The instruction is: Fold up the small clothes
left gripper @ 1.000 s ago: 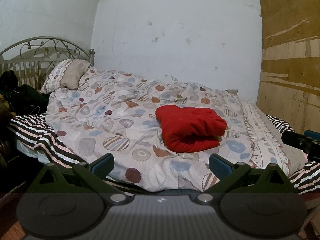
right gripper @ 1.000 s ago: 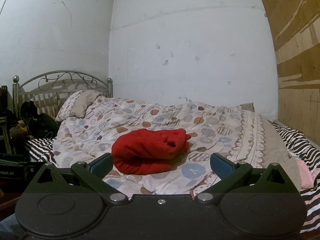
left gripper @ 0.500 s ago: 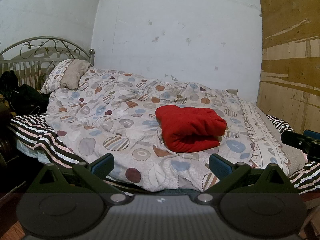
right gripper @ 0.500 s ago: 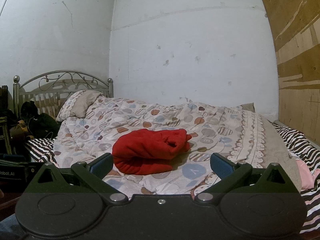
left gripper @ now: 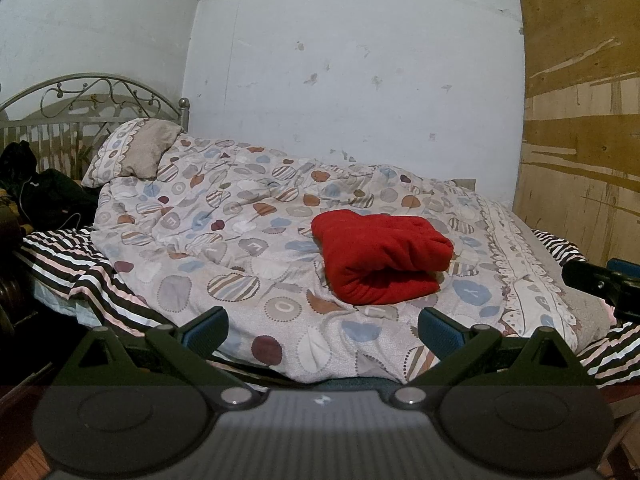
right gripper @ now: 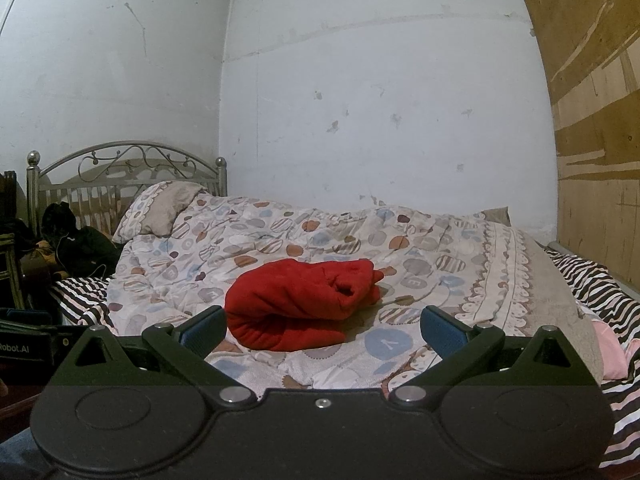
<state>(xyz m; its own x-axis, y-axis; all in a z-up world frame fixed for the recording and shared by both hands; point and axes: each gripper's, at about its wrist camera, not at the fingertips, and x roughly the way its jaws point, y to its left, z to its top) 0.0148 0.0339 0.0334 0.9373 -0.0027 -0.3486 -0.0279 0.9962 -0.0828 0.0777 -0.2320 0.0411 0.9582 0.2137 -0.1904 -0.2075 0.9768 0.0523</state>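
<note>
1. The bed under a rumpled cream quilt printed with blue, brown and striped circles [left gripper: 224, 240] fills both views; I count one quilt, one matching pillow [left gripper: 136, 152] at 10 o'clock, and one curled metal headboard [right gripper: 120, 168].
2. One red fleece garment, folded into a thick bundle [left gripper: 380, 256], lies on the quilt at about 1 o'clock in the left wrist view and at 12 o'clock, near, in the right wrist view [right gripper: 300, 300].
3. Two grippers: the left gripper [left gripper: 322, 328] and right gripper [right gripper: 322, 330] both stand wide apart at the jaws, holding nothing, well short of the bundle.
4. The fold looks finished; the best move now is probably to leave it untouched, or press loose edges flat without dragging the quilt.
</note>
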